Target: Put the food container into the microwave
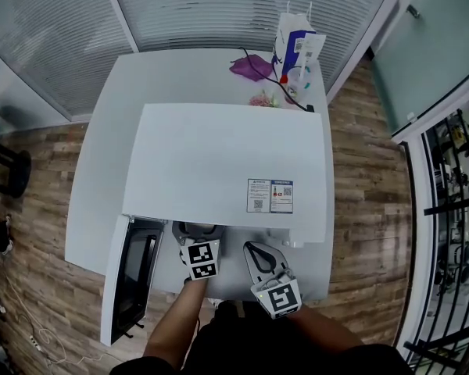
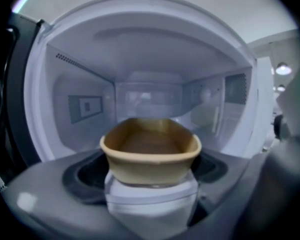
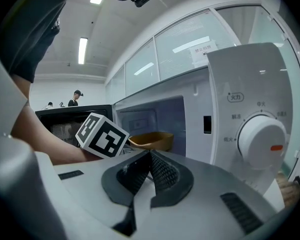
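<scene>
left gripper [image 1: 197, 234] is clamped on the tan food container [image 2: 150, 151], held level in the centre of its view, right at the mouth of the open microwave [image 1: 227, 162]. door [image 1: 129, 280] hangs wide, lower left. right gripper [image 3: 151, 159], jaws pressed together and empty, sits beside the dial [image 3: 262, 141], out of the way i'd say.
</scene>
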`<action>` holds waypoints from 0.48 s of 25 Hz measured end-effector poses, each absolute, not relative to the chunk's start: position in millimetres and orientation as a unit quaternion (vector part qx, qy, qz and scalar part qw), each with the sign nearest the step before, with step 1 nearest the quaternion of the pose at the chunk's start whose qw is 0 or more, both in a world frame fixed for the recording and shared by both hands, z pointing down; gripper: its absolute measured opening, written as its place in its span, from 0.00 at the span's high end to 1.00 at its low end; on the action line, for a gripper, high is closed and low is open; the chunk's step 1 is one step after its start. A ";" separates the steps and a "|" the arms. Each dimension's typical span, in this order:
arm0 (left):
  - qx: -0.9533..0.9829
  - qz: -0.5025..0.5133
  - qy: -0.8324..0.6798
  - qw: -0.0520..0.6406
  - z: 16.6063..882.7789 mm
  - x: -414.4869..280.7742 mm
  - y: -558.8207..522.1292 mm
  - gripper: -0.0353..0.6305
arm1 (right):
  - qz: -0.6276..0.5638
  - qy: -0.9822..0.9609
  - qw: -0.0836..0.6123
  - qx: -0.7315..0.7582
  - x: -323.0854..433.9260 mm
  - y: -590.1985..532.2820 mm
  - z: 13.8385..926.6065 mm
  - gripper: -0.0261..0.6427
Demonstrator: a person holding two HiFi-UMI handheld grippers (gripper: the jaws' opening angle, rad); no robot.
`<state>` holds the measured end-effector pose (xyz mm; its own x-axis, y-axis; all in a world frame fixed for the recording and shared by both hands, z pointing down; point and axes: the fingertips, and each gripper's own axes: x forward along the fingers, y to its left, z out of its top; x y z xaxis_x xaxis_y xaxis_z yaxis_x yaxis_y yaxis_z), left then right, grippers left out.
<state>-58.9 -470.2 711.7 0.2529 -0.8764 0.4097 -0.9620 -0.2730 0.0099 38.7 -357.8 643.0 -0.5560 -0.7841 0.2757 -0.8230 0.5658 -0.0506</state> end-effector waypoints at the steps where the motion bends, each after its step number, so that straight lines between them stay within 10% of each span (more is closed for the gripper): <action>1: 0.780 0.166 -0.589 0.133 714.1 -58.0 -470.9 0.20 | 0.089 -0.877 0.112 0.459 39.5 -357.7 643.6 0.95; 12: 0.781 0.171 -0.584 0.137 714.7 -65.4 -450.5 0.17 | 0.075 -0.871 0.113 0.473 38.9 -353.2 636.1 0.95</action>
<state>-65.4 -450.5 714.7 0.2586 -0.8662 0.4276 -0.9600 -0.2795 0.0144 38.9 -353.2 636.1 -0.5277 -0.8062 0.2677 -0.8399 0.5422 -0.0229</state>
